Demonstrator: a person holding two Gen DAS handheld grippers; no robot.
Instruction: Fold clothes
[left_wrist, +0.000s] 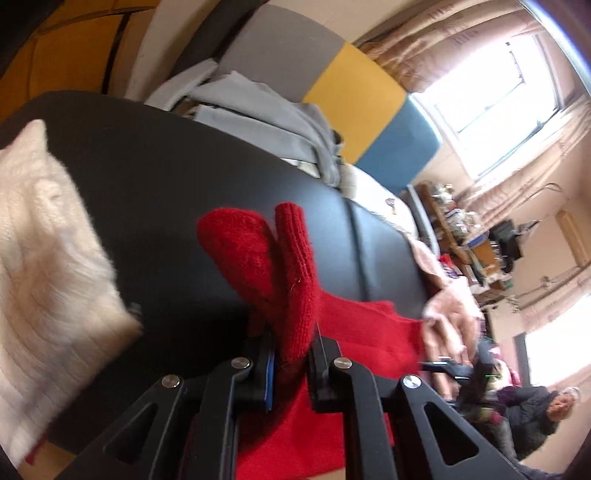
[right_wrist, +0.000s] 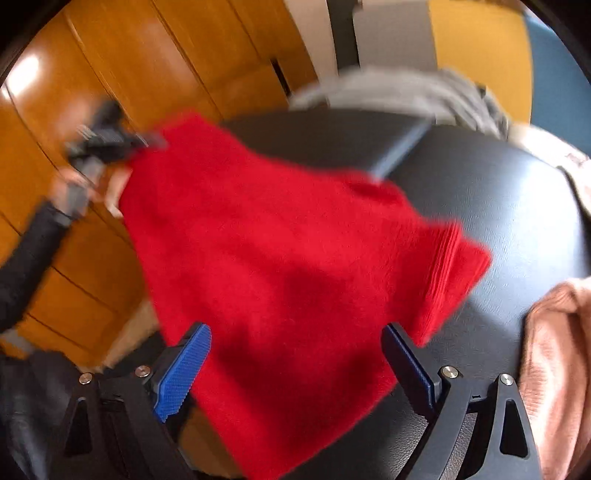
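**Red sweater held up over the black tabletop**

The left tongs (left_wrist: 291, 363) are pressed together on a fold of the red sweater (right_wrist: 280, 258), pinching the knit between the two fingers. From that pinch a ribbed cuff (left_wrist: 295, 240) and a rounded bunch of the same red wool stick up toward twelve o'clock in the left wrist view, and the rest of the garment runs off toward four o'clock.

The right tongs (right_wrist: 295, 365) stand spread wide, blue pads (right_wrist: 181, 373) well apart, with the sweater's body lying across the gap between them. I cannot tell whether either pad touches the cloth. In the right wrist view the sweater stretches from the left tongs at ten o'clock, gripped by the left hand (right_wrist: 74, 188), down to six o'clock, with a ribbed edge hanging at three o'clock over the tabletop (right_wrist: 517, 206). That view is blurred.

A cream knit (left_wrist: 48, 258) lies on the tabletop at nine o'clock in the left wrist view. A pink garment (right_wrist: 557, 362) lies at four o'clock in the right wrist view. Grey clothes (left_wrist: 266, 118) are piled beyond the tabletop's far edge.
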